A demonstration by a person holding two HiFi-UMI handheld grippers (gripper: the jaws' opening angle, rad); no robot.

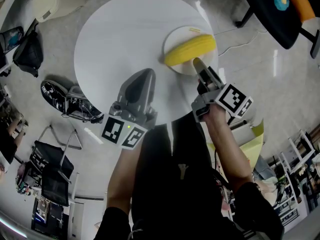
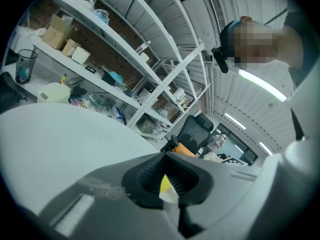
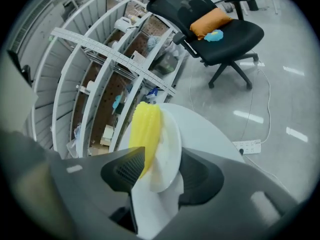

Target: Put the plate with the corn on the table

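Noted right tongs [image 3: 162, 166] spread wide, with the near rim of the white plate [image 3: 169, 144] and the near end of the corn [image 3: 146, 126] between the jaws. Saw no firm pinch from either pad, so logged as open and gripping nothing. Confirmed in head view: reaching in from the plate's 5 o'clock, tips at the rim.

Found the plate resting on the round white desk [image 1: 120, 34], at the desk's 3 o'clock edge. Counted one yellow cob as its only contents, laid across the middle, ends toward 2 and 8 o'clock in head view.

Logged left tongs [image 2: 167, 189] closed down to a thin slit, nothing between the pads, only a far-off sliver of yellow and white showing through. Placed in head view over the desk's 6 o'clock edge, at the plate's 8 o'clock and apart from it.

Beyond the desk, toward 1 o'clock in head view: black office chair [image 3: 220, 34] carrying an orange cushion [image 3: 210, 21] and a small blue item [image 3: 216, 35] on the seat. On the floor near the chair: white power strip [image 3: 247, 146].

In left gripper view: white shelving [image 2: 120, 49] bearing cardboard boxes [image 2: 56, 34]. Also a dark drinking glass [image 2: 25, 66] at 9 o'clock, contents not discernible, and a pale round tub [image 2: 54, 92] just beside it, inside hidden.
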